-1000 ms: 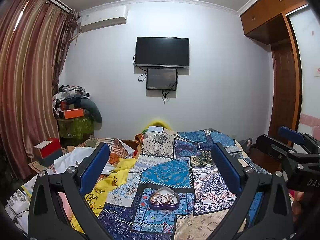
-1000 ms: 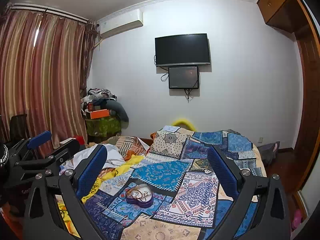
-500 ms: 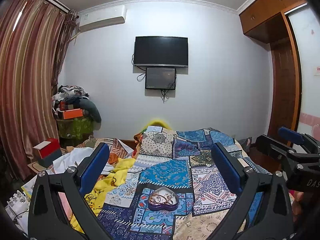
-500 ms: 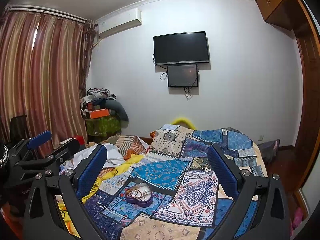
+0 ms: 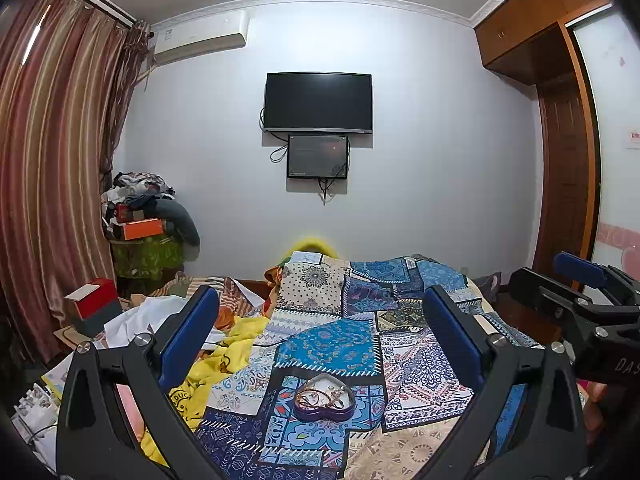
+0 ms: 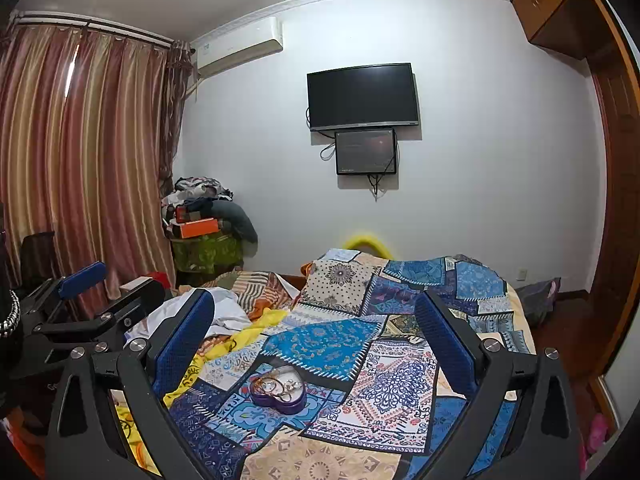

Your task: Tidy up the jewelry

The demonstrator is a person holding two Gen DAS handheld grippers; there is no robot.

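Both claws are up and level over the bed, and nothing is in hand yet. The left claw (image 5: 320,320) stands wide open with its blue pads (image 5: 188,336) far apart and nothing between them. The right claw (image 6: 312,324) is just the same, spread wide and empty.

The target is the heart dish (image 5: 324,397), a purple heart-shaped tray with a tangle of jewelry (image 5: 320,392) heaped inside: thin gold-toned chains or bangles, though single pieces are too small to pick apart. It sits on the quilt (image 5: 332,344), ahead of and below the left claw, almost centred between its fingers. From the right claw the dish (image 6: 279,391) lies ahead, below, and a touch toward its left finger. The right claw shows at the far right edge of the left camera's view, so the two are side by side and well apart.

My read is that this is the approach step, before any contact. The next move calls for one claw to tip down and close in on the dish, then narrow over one strand; the other could steady the rim. The pile looks tangled, so a pinch may drag several pieces up together.

Against the frames a second back, very little differs. The dish has slid slightly lower in both views and the TV (image 5: 318,102) sits a shade lower too, a small drift of the cameras. Both claws were just as wide then.
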